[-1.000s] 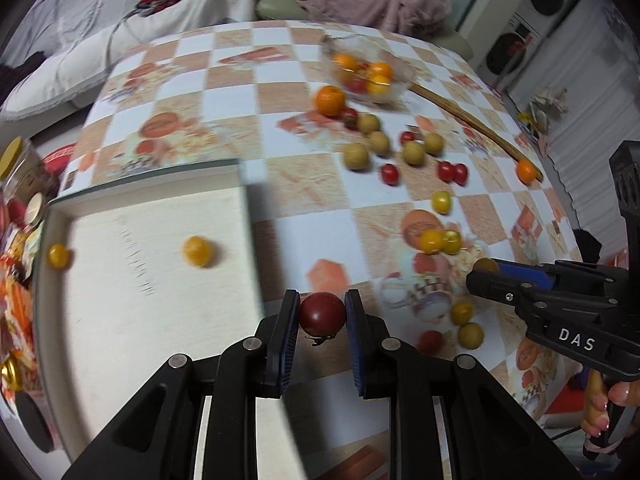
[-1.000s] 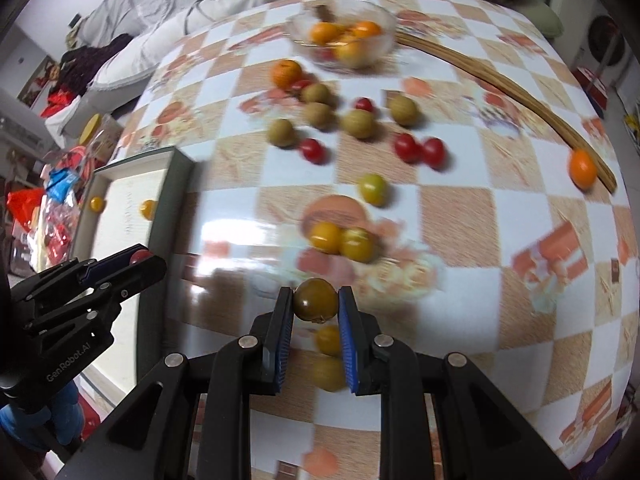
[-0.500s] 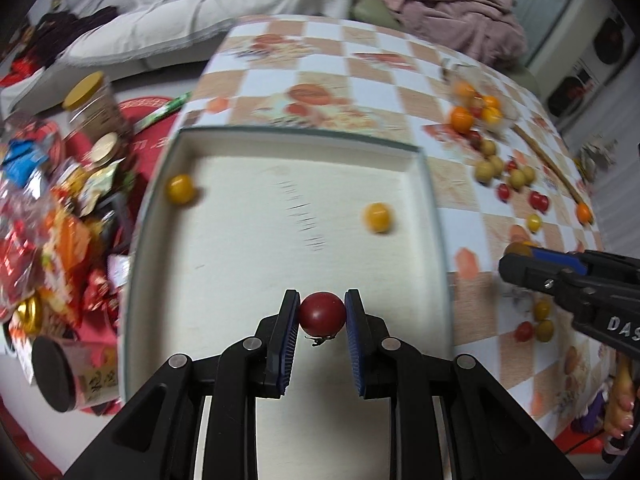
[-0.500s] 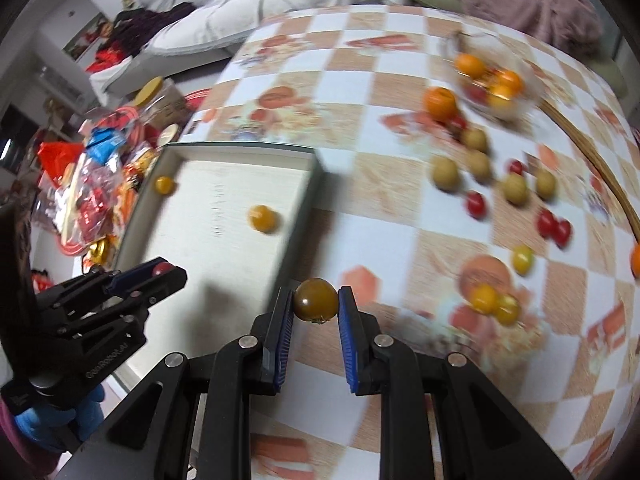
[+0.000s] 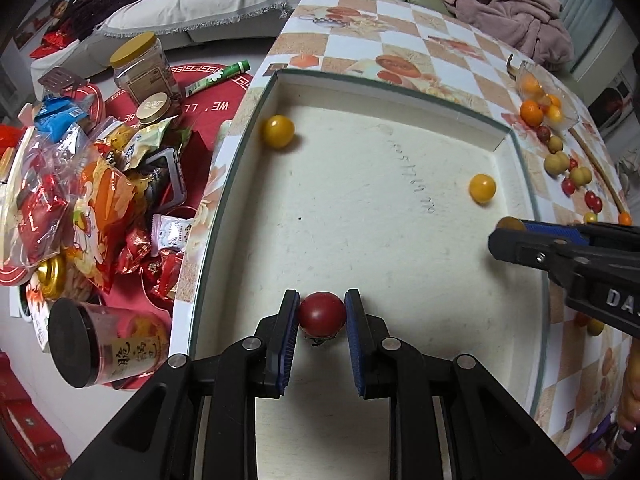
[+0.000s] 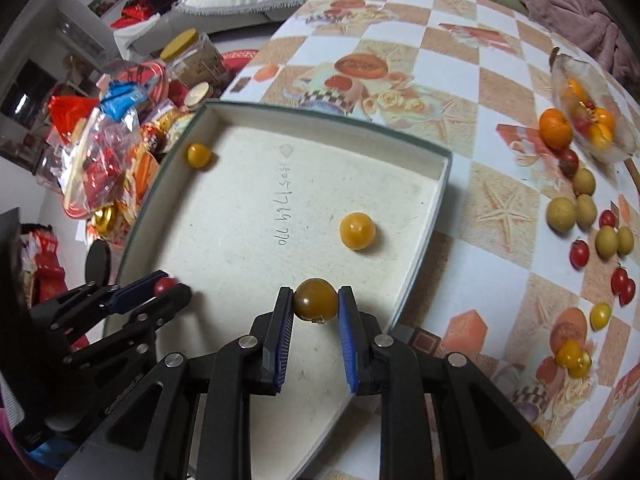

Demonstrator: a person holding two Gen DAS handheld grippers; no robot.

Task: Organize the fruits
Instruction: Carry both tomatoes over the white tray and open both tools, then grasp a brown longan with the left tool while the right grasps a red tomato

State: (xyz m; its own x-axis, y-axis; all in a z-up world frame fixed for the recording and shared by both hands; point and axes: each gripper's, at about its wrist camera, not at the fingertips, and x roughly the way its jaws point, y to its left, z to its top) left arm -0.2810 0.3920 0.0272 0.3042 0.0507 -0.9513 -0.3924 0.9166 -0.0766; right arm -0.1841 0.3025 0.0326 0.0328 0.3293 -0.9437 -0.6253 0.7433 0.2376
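Here, over the shallow box [image 5: 516, 148] where two yellow fruits [image 5: 278, 131] already lay, my left gripper [image 5: 322, 316] pinched a red tomato [image 5: 322, 314] and my right gripper [image 6: 315, 300] an amber one [image 6: 315, 298], both poised, I judged, for release inside.

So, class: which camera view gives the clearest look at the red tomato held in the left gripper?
The left wrist view: the red tomato sits large and centred between the left gripper's jaws, over the tray. The right wrist view shows only a small sliver of it, mostly hidden by the jaws.
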